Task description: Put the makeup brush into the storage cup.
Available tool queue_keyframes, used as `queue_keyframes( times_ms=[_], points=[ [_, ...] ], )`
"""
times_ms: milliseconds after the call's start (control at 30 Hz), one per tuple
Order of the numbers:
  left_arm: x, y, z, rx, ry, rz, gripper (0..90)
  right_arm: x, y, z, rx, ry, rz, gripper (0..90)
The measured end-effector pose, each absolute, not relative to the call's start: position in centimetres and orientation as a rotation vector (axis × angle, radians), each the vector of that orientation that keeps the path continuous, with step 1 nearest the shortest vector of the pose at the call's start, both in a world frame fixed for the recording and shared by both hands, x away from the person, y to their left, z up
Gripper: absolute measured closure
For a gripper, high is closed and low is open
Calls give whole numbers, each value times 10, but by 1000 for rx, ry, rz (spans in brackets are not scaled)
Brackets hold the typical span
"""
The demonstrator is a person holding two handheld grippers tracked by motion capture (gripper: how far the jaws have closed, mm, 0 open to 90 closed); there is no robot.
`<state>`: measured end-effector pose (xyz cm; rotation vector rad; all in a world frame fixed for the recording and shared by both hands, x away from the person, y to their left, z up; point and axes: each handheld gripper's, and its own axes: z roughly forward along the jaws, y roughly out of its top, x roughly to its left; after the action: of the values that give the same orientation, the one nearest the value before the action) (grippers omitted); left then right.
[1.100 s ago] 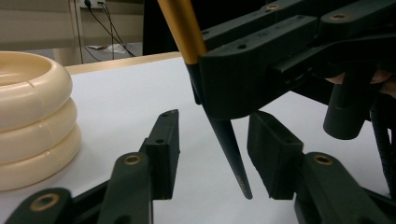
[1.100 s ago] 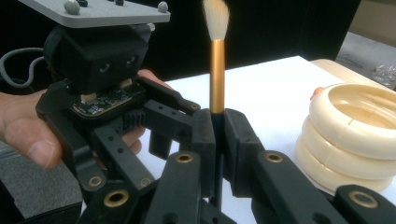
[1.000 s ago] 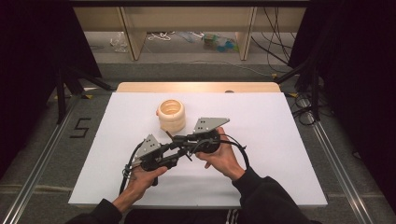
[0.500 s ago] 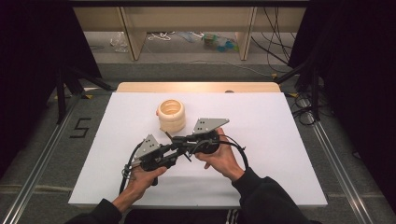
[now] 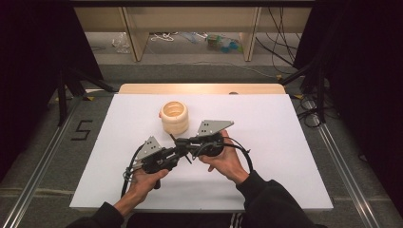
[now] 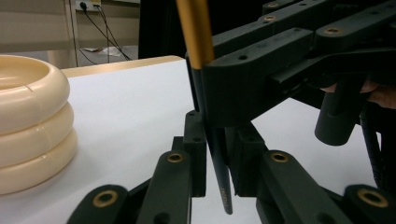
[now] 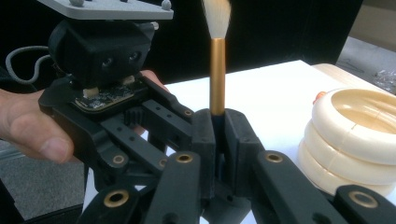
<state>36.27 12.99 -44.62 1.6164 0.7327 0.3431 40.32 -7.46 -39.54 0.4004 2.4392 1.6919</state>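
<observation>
- Both hand-held grippers pinch our brush [image 7: 216,70]: right hand-held gripper [image 7: 217,135] near the gold ferrule, left hand-held gripper [image 6: 219,154] lower on the dark handle.
- We see the cream ringed holder [image 5: 174,117] just beyond, on the bench [image 5: 285,142].

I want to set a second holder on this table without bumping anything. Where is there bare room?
The white table is bare right of the right hand, and along its left side, left of the cream ringed holder. It is crowded at the near middle: the left gripper and right gripper both clamp one brush, close to the holder.
</observation>
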Motion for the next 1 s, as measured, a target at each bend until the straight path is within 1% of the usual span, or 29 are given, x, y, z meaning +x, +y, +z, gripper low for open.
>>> queue_keyframes(
  times_ms=[100,233,400,467,700,800,900,1000],
  points=[
    [362,131,-446,1598,770,333,822,403,-75,-395,381,2438,1697,836],
    [361,131,-444,1601,746,360,828,404,-76,-393,359,2445,1700,825],
    [362,136,-441,1599,756,383,829,406,-86,-386,433,2414,1765,630],
    [364,139,-441,1594,772,384,829,408,-91,-384,457,2392,1779,598],
    [369,150,-441,1587,810,412,829,410,-104,-380,563,2338,1729,406],
    [371,155,-440,1577,824,431,828,410,-110,-379,613,2326,1695,348],
    [373,160,-440,1575,843,441,828,411,-120,-379,639,2301,1694,344],
    [374,163,-439,1577,845,445,828,410,-129,-381,662,2284,1693,314]
  ],
)
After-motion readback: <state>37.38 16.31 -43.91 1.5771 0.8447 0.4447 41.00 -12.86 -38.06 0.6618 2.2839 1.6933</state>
